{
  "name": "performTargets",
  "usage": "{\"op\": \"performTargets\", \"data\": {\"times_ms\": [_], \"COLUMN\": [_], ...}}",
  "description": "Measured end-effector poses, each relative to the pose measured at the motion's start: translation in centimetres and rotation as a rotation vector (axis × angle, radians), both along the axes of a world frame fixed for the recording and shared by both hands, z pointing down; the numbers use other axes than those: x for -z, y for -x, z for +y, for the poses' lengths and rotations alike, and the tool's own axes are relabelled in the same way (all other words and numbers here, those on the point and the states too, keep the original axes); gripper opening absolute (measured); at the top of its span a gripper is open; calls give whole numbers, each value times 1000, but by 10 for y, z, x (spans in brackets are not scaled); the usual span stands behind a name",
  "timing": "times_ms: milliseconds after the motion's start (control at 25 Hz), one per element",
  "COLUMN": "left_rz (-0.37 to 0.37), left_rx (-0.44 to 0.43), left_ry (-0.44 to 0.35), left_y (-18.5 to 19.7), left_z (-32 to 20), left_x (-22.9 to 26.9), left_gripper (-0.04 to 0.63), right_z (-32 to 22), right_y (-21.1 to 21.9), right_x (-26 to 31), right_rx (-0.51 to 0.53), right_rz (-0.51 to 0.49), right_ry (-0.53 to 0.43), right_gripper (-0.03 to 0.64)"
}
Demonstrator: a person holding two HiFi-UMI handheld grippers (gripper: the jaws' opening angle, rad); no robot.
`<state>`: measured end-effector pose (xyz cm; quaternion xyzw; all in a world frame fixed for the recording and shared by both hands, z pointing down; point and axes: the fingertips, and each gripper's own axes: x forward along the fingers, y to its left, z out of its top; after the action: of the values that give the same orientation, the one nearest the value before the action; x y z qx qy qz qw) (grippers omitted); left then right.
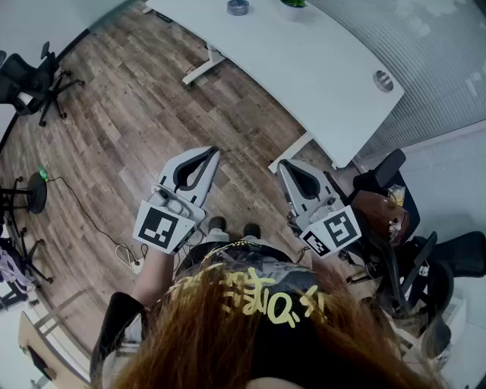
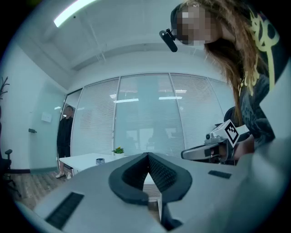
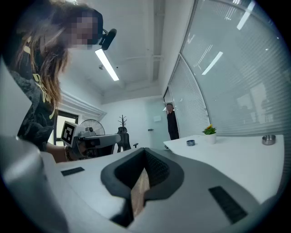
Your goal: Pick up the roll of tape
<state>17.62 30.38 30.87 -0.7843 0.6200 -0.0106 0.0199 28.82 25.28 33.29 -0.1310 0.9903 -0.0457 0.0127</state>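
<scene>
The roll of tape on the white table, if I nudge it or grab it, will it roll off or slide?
Probably no rolling: the roll of tape appears to lie flat, hole up. It may slide when pushed, since the white table looks smooth. It looks small and low, so it is likely light and unlikely to tip.

White table, grey-blue roll of tape, brown wood-plank floor, pale grey left gripper and right gripper, black-and-white squares on both, black chair, green plant in white pot.
</scene>
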Motion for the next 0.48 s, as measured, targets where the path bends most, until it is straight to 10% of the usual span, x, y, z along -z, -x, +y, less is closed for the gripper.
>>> {"op": "performTargets", "data": {"times_ms": [480], "left_rz": [3], "left_rx": [-2], "left_ry": [-2], "left_y": [5], "left_z": [3], "left_x": [2], "left_gripper": [-9], "right_z": [3], "right_y": [4], "right_x": [5], "right_rx": [-4], "right_rz": [-1], "right_ry": [-10], "right_gripper": [3]}}
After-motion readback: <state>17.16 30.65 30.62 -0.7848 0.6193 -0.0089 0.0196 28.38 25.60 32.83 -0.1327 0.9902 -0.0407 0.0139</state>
